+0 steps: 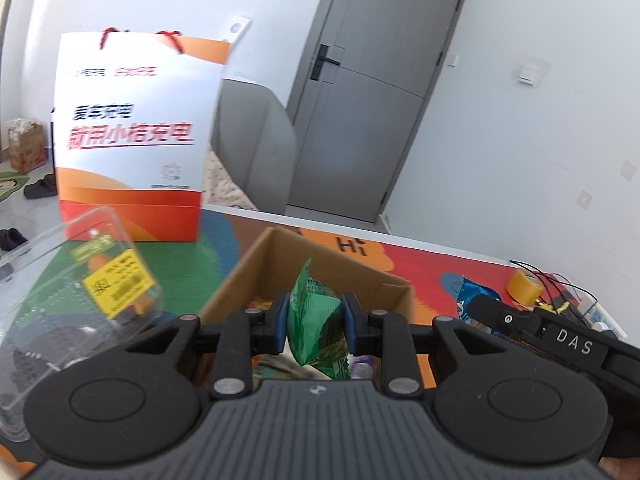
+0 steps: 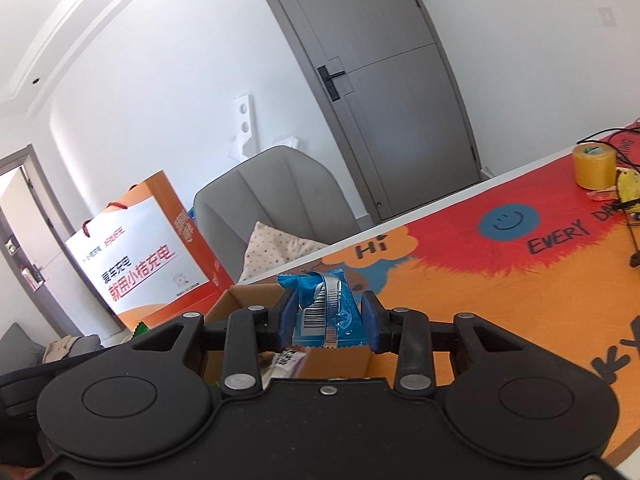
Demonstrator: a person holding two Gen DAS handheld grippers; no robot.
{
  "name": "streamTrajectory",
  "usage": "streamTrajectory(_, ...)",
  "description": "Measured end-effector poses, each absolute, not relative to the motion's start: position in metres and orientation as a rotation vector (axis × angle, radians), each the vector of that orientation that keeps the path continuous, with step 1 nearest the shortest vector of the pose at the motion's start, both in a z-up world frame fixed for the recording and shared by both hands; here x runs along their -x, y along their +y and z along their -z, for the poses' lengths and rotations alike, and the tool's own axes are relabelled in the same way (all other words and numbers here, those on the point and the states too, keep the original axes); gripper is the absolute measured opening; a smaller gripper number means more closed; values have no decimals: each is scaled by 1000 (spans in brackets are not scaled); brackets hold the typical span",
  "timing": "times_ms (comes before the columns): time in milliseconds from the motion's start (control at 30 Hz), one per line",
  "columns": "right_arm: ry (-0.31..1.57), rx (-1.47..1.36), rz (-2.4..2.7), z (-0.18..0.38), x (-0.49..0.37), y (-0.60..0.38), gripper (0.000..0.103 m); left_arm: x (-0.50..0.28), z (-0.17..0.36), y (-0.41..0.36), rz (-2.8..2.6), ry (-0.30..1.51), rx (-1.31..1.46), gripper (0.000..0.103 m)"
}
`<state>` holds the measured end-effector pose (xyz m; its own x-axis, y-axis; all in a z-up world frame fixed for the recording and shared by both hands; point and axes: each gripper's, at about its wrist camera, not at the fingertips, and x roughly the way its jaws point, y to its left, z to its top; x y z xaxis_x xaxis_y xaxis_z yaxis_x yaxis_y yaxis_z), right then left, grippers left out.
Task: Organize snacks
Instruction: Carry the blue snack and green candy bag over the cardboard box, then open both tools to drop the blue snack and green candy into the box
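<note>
The left gripper (image 1: 315, 320) has its jaws clamped on a crumpled green foil snack packet (image 1: 316, 328), long axis upright, held directly above the open brown cardboard box (image 1: 256, 268) on the counter (image 1: 420, 276). A clear plastic clamshell container (image 1: 92, 280) sits nearer the counter's left edge, with the white-and-orange paper gift bag (image 1: 132, 136) behind it. The right gripper (image 2: 326, 316) grips a blue foil snack packet (image 2: 328, 308), barcode facing the camera, over the same box's right side. Both grippers point slightly downward. Judged: the box lies just beneath both packets, and the left is better centred.
</note>
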<state>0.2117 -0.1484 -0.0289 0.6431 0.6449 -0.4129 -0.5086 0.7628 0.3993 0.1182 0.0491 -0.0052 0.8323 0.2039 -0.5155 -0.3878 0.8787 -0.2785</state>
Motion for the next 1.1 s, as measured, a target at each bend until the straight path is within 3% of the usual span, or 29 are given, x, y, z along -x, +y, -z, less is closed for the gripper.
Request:
streamTrajectory(200,577,-236,-697,27,-204,-126,35,-110,11,68,-352,525,408,27)
streamTrajectory(533,594,-192,-721,28,-197,-95,35,-96,12,100,-402,514,471,44)
streamTrajectory(1100,627,-131,-738,29,-206,-35,35,-100,20,146,-401,520,529,53)
